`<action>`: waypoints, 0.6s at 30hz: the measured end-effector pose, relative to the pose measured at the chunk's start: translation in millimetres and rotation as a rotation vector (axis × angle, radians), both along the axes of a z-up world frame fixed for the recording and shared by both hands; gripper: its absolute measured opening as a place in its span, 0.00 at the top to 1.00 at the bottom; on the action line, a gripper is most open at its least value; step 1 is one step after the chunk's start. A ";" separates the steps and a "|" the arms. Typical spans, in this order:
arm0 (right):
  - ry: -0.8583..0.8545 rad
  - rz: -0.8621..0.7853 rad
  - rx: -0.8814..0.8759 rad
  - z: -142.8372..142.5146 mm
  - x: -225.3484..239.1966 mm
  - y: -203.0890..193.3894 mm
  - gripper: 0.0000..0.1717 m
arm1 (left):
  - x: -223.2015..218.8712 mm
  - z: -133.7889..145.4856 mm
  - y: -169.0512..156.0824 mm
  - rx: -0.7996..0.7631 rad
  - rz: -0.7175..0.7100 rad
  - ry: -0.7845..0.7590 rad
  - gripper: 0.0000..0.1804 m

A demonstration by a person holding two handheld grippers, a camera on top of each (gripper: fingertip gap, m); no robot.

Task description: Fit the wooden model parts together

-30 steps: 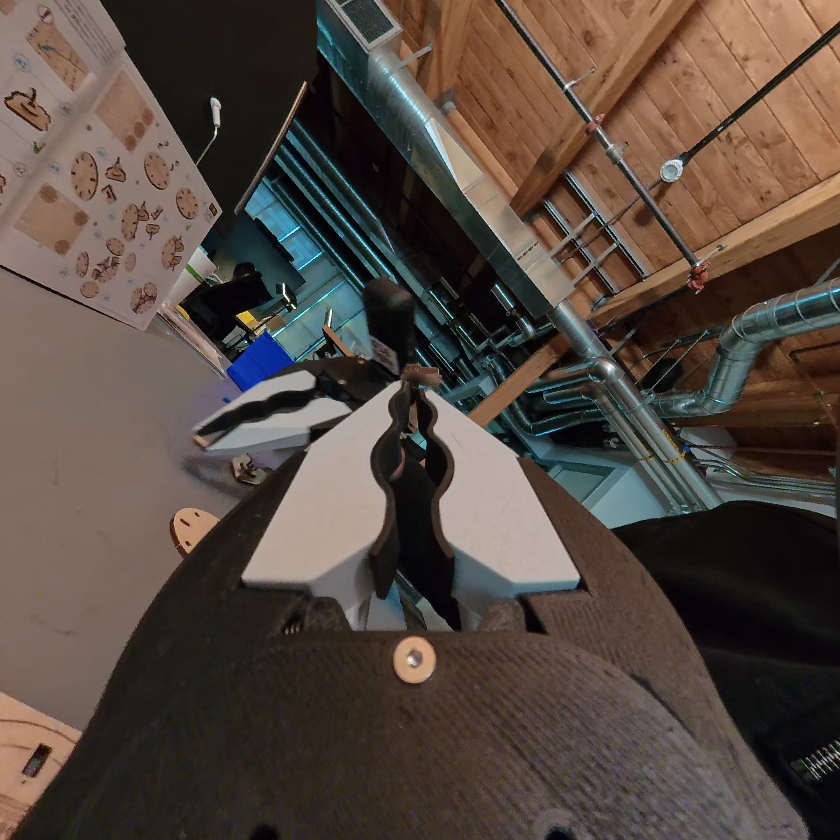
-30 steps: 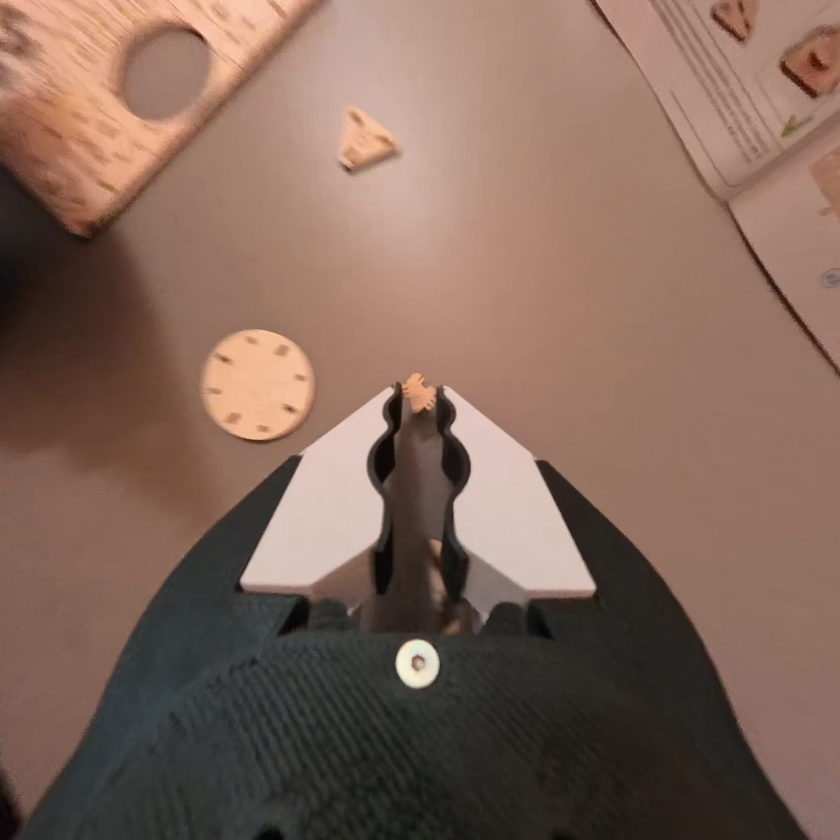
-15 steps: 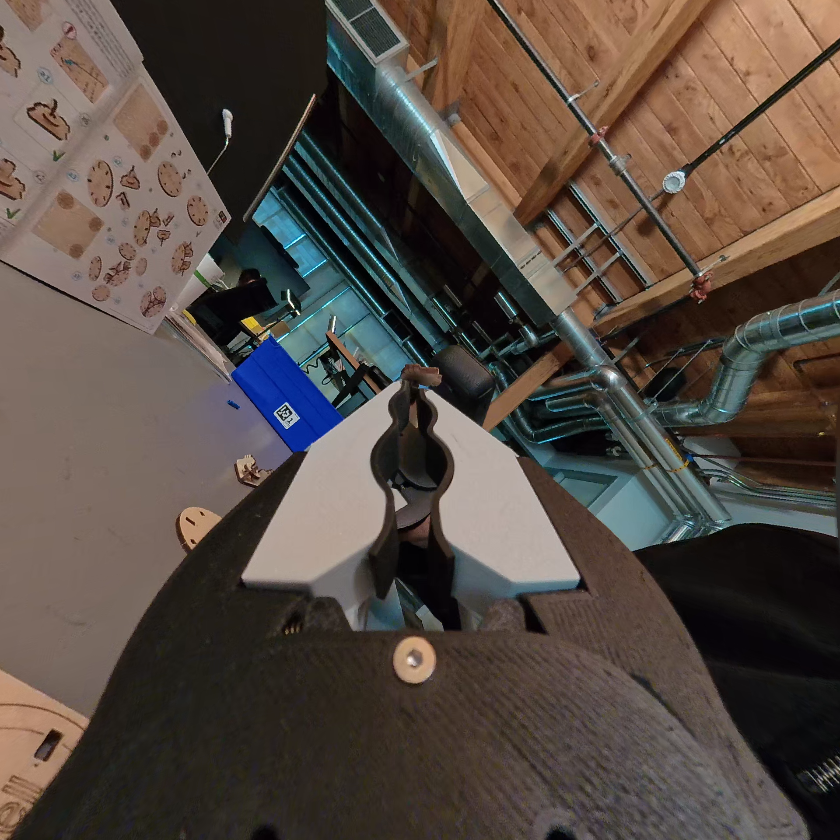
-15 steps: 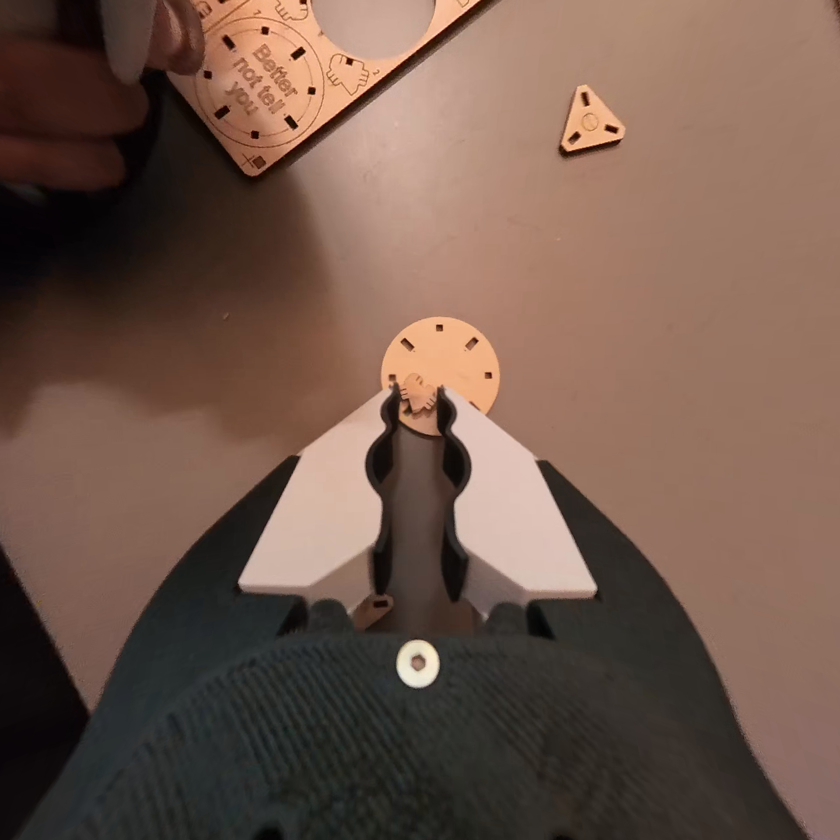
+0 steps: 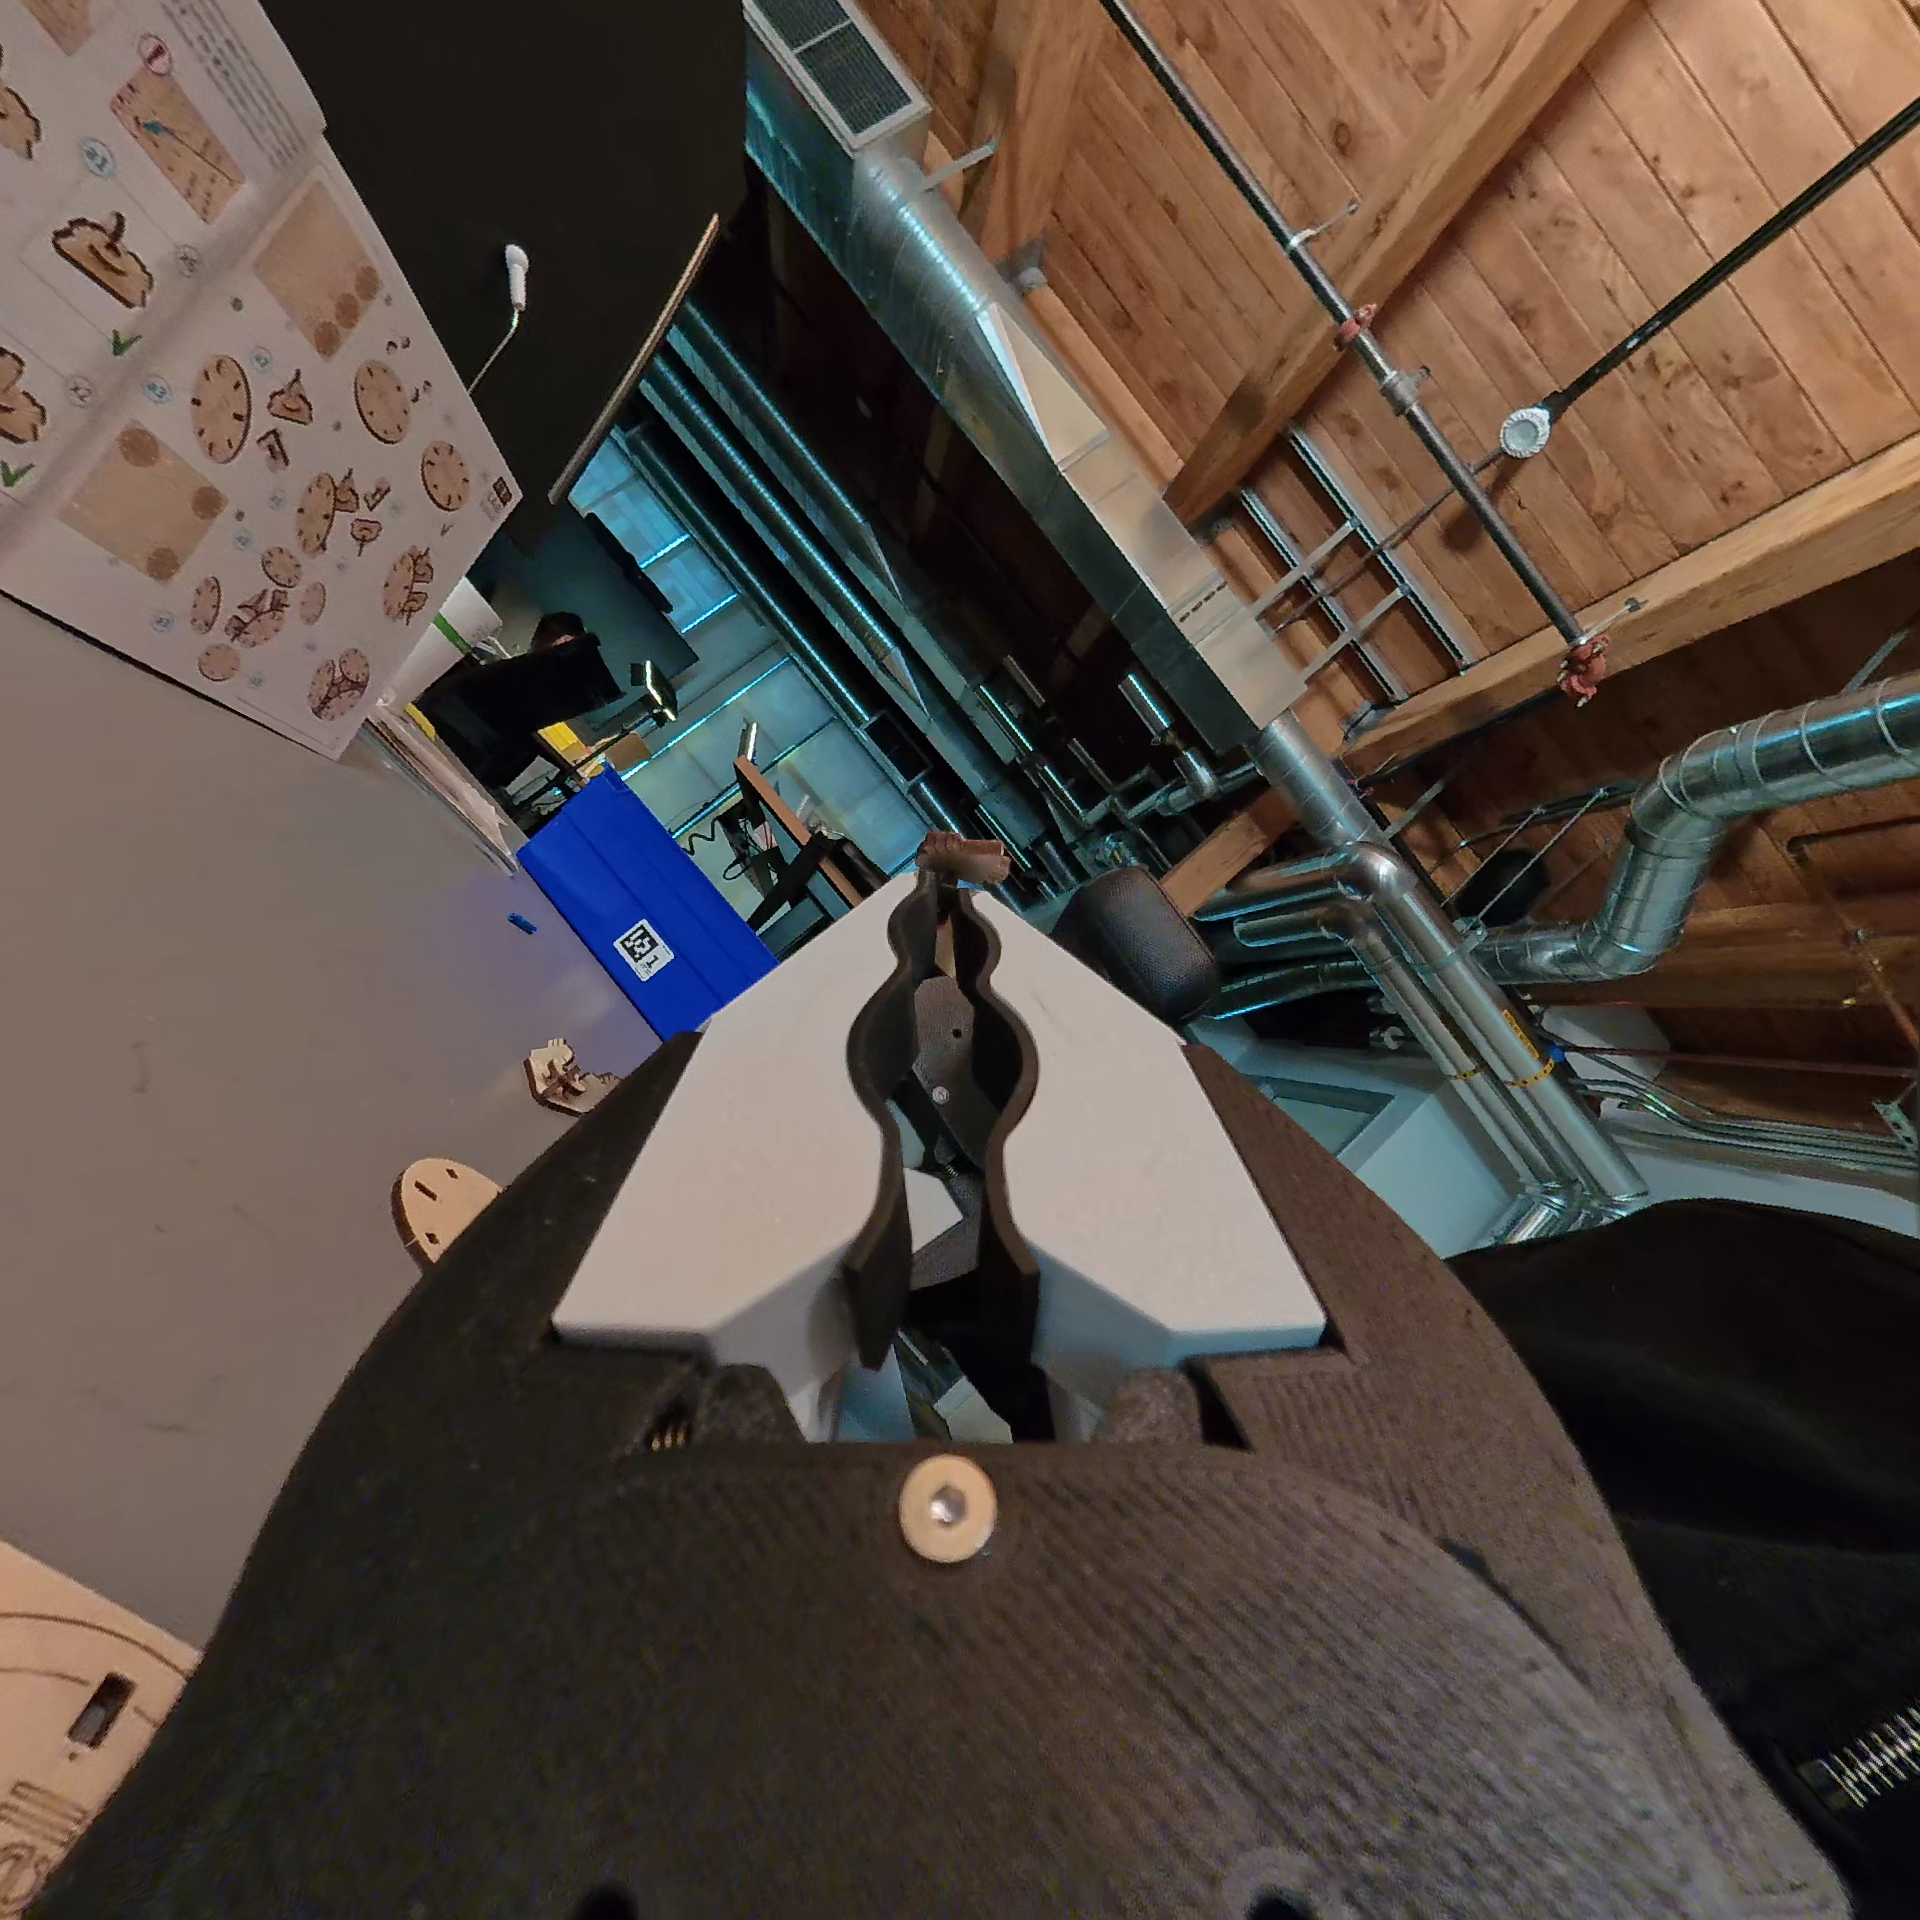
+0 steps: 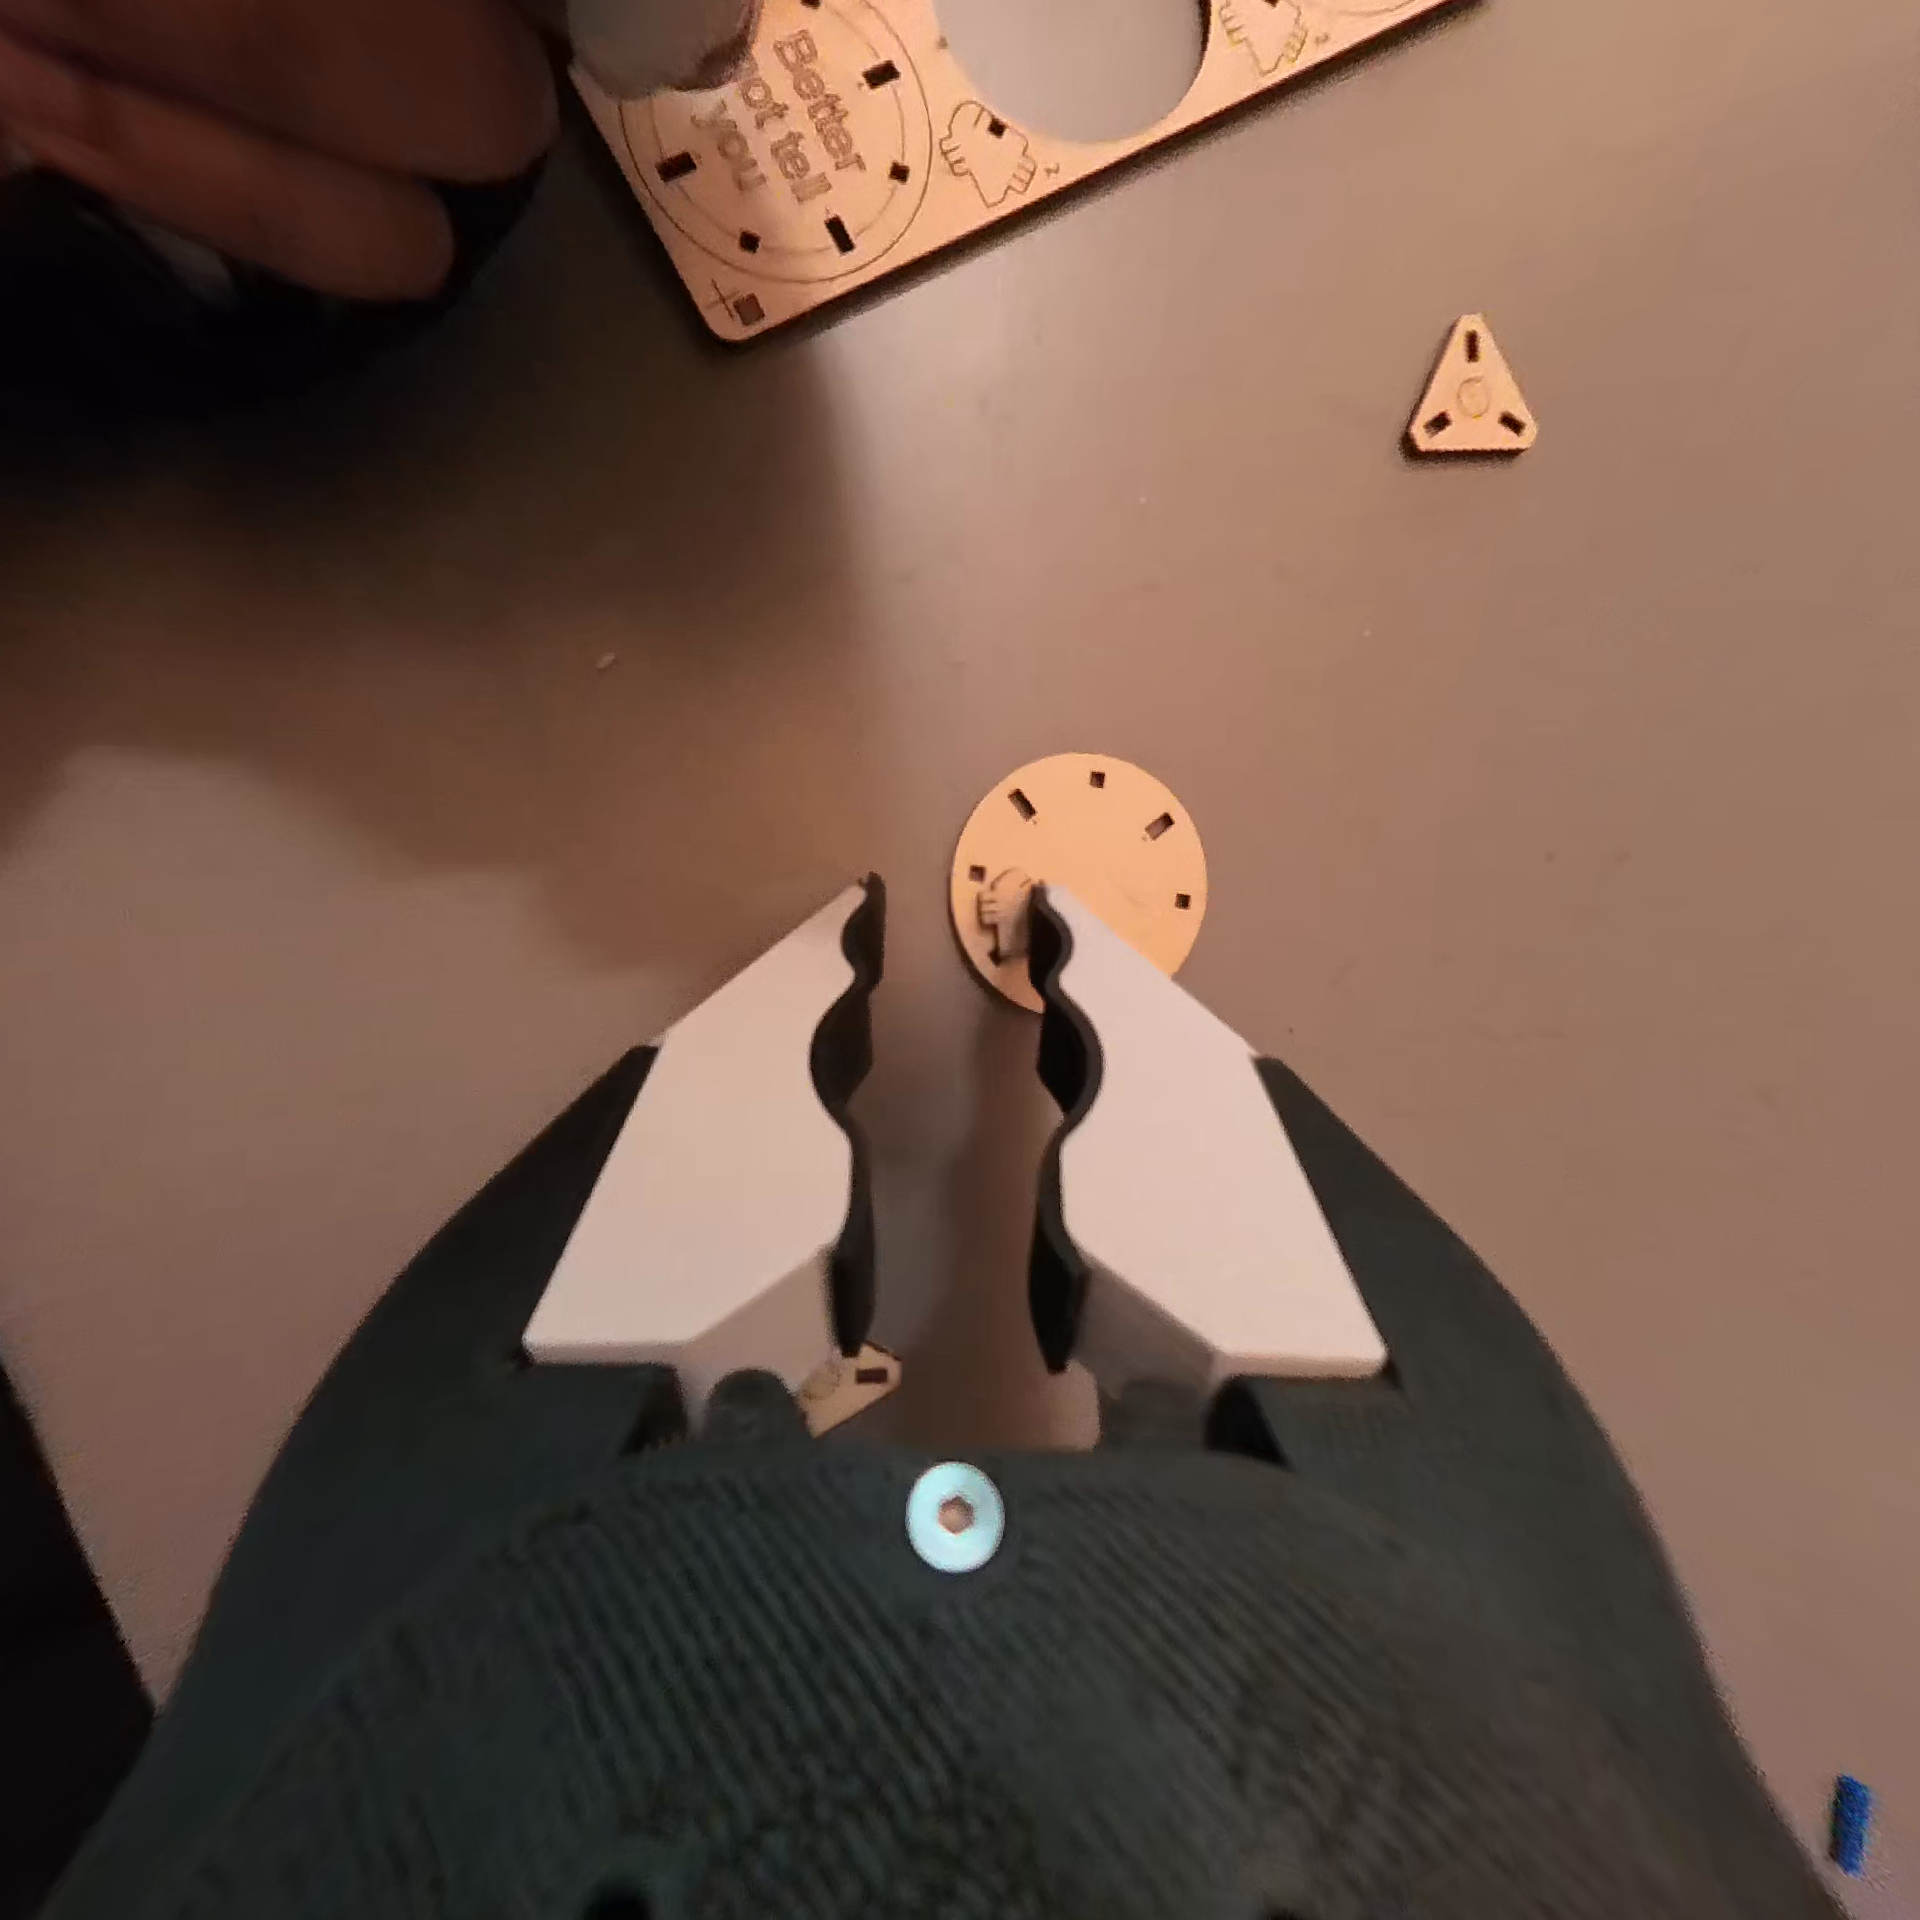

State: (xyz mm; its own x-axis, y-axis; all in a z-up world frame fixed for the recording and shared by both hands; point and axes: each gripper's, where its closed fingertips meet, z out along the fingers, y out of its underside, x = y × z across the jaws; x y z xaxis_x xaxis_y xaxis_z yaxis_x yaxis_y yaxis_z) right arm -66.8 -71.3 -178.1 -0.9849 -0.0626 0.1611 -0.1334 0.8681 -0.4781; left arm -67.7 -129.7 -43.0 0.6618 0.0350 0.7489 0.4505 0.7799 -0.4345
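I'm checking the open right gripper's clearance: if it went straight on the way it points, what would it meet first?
Probably the grey tabletop between the open fingers of the right gripper. Its right fingertip already overlaps the round wooden disc; depth is unclear.

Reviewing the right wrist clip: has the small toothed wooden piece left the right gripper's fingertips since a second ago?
Yes. The small toothed wooden piece now lies on the round slotted wooden disc; the right gripper stands open beside it.

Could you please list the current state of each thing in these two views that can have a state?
Left gripper: jaws shut on a small brown wooden piece, raised off the table.
Right gripper: jaws open, holding nothing.
Small toothed wooden piece: lying on the wooden disc, beside the right finger.
Wooden disc: flat on the grey table.
Triangular wooden piece: flat, untouched.
Wooden sheet: flat, one round hole empty.
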 end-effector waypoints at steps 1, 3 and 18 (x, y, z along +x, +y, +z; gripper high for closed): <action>0.001 -0.002 0.008 -0.1 -0.5 0.3 0.87 | 0.1 0.0 -0.1 0.000 0.001 0.000 1.00; 0.015 -0.001 0.024 -0.1 -1.8 1.6 0.90 | 0.0 0.0 -0.2 0.001 0.001 0.000 1.00; -0.002 0.018 0.054 -2.7 1.8 5.9 0.91 | 0.2 0.1 -0.4 0.010 -0.004 -0.001 1.00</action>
